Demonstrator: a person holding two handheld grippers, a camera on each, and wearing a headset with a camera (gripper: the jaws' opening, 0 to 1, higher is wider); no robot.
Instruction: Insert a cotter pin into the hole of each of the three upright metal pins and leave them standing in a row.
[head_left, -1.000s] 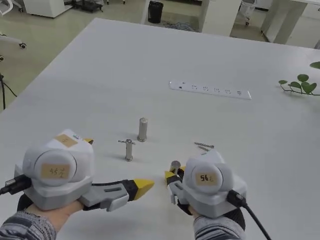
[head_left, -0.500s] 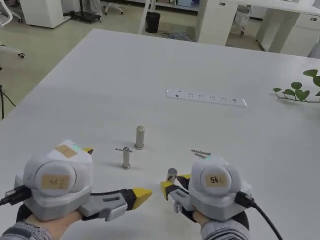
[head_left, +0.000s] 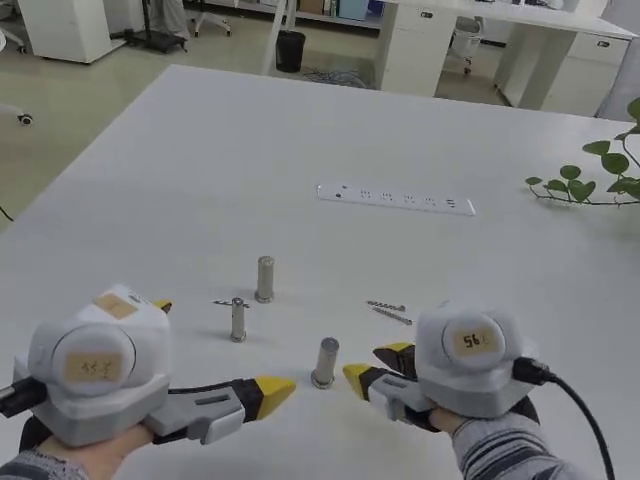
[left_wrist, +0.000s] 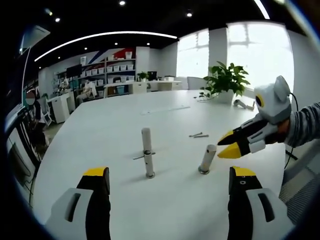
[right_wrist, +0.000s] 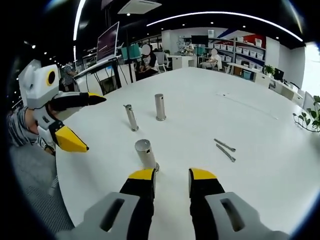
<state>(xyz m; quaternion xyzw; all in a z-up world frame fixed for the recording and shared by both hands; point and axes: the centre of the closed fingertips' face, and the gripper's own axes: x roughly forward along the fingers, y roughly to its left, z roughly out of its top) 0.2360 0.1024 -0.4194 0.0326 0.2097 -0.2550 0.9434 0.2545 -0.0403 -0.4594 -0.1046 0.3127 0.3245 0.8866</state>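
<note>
- We see the left gripper in the lower left of the head view, its yellow-tipped jaws spread wide with nothing between them; in its own view they rise at the bottom corners, far apart.
- The right gripper sits in the lower right of the head view, its jaws set narrow and holding nothing; its own view shows a slim gap between the two tips.
- The nearest metal pin stands on the white table at lower centre, just left of the right gripper's tips and not gripped.
- In the right gripper view that pin stands just beyond the left-hand jaw tip.
- The second pin stands up and to the left, with a cotter pin through its top, sticking out to the left.
- The third pin stands just above and right of it, upright, and we see no cotter in it.
- Two loose cotter pins lie on the table just above the right gripper.
- A white power strip lies across the upper middle, and plant leaves enter at the upper right edge.
</note>
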